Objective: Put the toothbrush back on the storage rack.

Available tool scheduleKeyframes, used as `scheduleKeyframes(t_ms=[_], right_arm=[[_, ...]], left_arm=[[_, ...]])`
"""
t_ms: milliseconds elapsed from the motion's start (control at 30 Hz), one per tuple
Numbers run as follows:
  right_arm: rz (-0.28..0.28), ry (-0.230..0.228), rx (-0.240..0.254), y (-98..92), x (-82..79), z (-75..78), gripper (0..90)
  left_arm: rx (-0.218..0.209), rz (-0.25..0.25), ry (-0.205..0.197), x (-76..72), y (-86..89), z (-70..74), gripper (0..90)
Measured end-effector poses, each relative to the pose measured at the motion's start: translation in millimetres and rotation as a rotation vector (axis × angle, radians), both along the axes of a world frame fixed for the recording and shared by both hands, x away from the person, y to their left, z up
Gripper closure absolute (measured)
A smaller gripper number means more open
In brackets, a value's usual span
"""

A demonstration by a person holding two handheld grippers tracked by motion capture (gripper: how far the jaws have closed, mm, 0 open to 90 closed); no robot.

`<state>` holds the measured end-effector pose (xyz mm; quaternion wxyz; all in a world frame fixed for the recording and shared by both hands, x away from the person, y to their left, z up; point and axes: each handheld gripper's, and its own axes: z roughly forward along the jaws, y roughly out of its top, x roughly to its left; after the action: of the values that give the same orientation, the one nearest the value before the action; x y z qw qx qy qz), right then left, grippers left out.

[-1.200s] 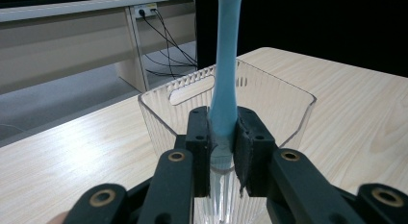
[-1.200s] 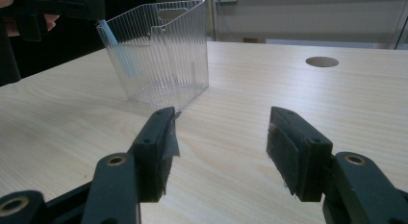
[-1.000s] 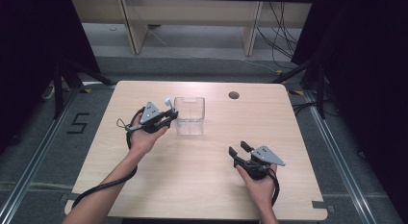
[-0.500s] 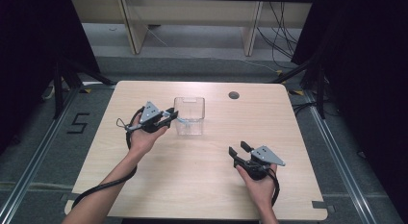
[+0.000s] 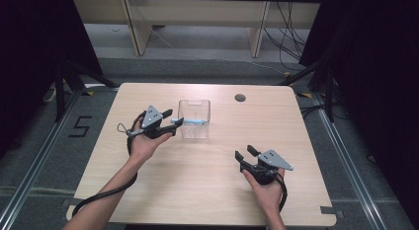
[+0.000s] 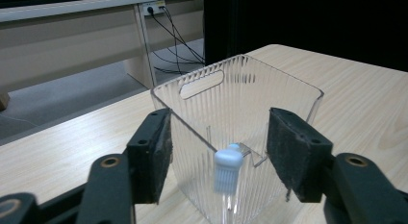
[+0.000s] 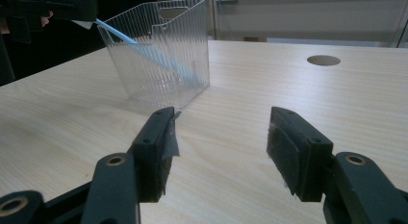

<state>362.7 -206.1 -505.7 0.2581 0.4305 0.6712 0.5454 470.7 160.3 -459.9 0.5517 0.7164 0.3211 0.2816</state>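
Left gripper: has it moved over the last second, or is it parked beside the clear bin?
Yes. In the high view the left gripper has backed slightly toward the table's left edge, away from the clear bin, which stayed put.

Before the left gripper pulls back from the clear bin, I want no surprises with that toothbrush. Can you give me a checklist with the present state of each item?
1. Left gripper open: ok, its jaws stand wide apart.
2. Toothbrush released: ok, it leans in the clear bin, touching neither jaw.
3. Toothbrush fully inside: not ok, its bristle end sticks out over the rim.
4. Bin upright: ok.
5. Right gripper clear of the bin: ok, open, well apart.
6. Toothbrush stable: cannot tell.
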Motion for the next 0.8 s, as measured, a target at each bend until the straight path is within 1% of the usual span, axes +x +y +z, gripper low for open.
scheduleKeyframes(t_ms=[67, 167, 200, 233, 267, 300, 333, 367, 433, 533, 567, 600, 633, 667, 767, 800], right_arm=[[0.001, 0.006, 0.008, 0.5, -0.4, -0.2, 44.1], [-0.001, -0.01, -0.005, -0.6, 0.7, -0.4, 44.1], [-0.001, -0.011, -0.005, -0.6, 0.7, -0.4, 44.0], [-0.001, -0.011, -0.004, -0.5, 0.6, -0.4, 44.0], [-0.001, -0.011, -0.004, -0.5, 0.5, -0.5, 44.1], [0.0, -0.01, -0.004, -0.4, 0.5, -0.6, 44.1], [0.002, 0.01, 0.012, 0.7, -0.6, -0.3, 44.0], [-0.001, -0.005, -0.002, -0.2, 0.0, -0.6, 44.1], [0.007, 0.011, 0.014, 1.0, -0.3, -0.8, 44.0], [0.008, 0.014, 0.012, 0.8, -0.5, -0.6, 44.1], [0.006, 0.004, 0.001, -0.1, -0.4, -0.4, 44.0], [0.008, 0.012, 0.012, 0.6, -0.5, -0.6, 44.0], [-0.004, -0.006, -0.003, -0.2, 0.0, -0.6, 44.0], [0.003, 0.006, 0.012, 0.7, -0.2, -0.7, 43.9], [0.002, -0.003, -0.001, -0.2, 0.0, -0.6, 43.9], [0.005, 0.01, 0.01, 0.7, -0.6, -0.6, 43.8]], left_arm=[[0.0, 0.001, 0.0, -1.9, 2.1, 0.2, 37.5], [0.004, 0.0, -0.003, -4.8, 4.5, 1.1, 35.1], [0.001, -0.003, -0.004, -6.1, 5.4, 1.5, 34.6], [0.009, -0.002, -0.002, -7.5, 6.6, 2.1, 34.2], [0.004, -0.005, -0.004, -8.3, 7.1, 2.0, 33.9], [0.008, -0.001, 0.004, -10.0, 7.9, 2.4, 33.7], [0.012, -0.004, 0.005, -11.0, 8.7, 2.4, 33.6], [0.013, -0.006, 0.005, -11.9, 9.2, 2.4, 33.5], [0.009, -0.003, 0.011, -14.0, 9.9, 2.1, 33.5], [0.013, -0.004, 0.014, -17.0, 11.6, 2.0, 33.5], [0.015, -0.004, 0.016, -18.1, 12.0, 1.9, 33.4], [0.012, -0.003, 0.019, -19.3, 12.2, 1.5, 33.4], [0.015, -0.005, 0.019, -20.1, 12.9, 1.5, 33.4], [0.016, -0.007, 0.018, -21.0, 13.6, 1.5, 33.3], [0.014, -0.003, 0.02, -23.5, 15.9, 1.6, 33.1], [0.011, -0.002, 0.021, -24.2, 16.3, 1.4, 33.0]])
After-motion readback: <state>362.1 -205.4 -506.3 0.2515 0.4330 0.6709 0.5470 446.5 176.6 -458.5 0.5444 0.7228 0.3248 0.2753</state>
